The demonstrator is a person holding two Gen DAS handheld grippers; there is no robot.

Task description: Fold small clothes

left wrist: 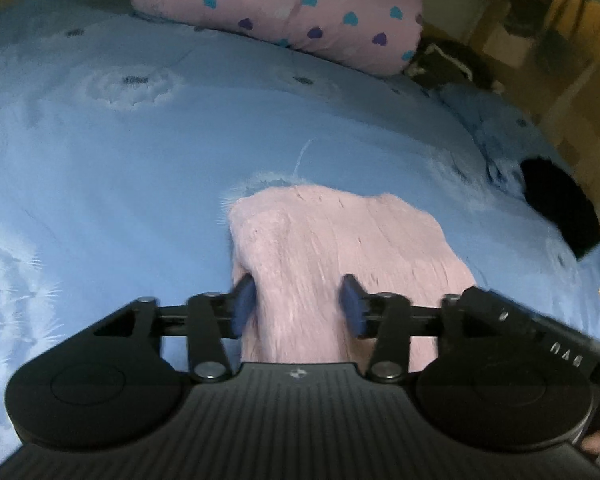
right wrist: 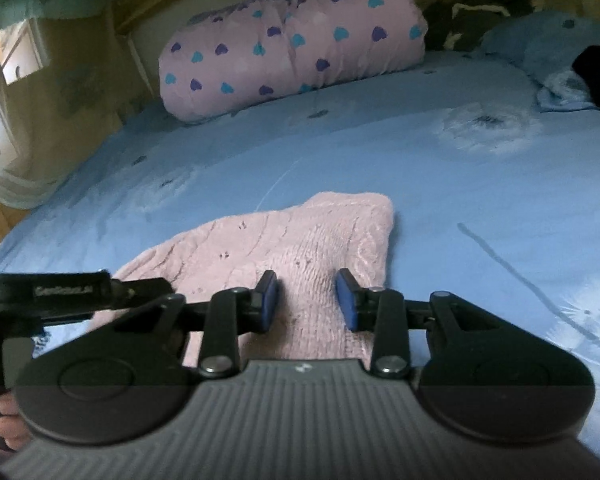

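A small pink knitted garment (left wrist: 340,240) lies on the blue bedsheet (left wrist: 140,152), folded into a compact shape. My left gripper (left wrist: 298,306) is open, its blue pads either side of the garment's near edge, just above it. In the right wrist view the same pink garment (right wrist: 300,240) lies in front of my right gripper (right wrist: 307,300), which is open over its near right part. The left gripper's black body (right wrist: 60,292) shows at the left of the right wrist view. I cannot tell if the pads touch the cloth.
A pink pillow with blue and purple hearts (left wrist: 284,8) (right wrist: 292,40) lies at the far side of the bed. A black item (left wrist: 560,208) (right wrist: 598,76) sits near the right edge. Dark clothing (right wrist: 472,16) lies beside the pillow. A blue pillow (right wrist: 540,44) is at far right.
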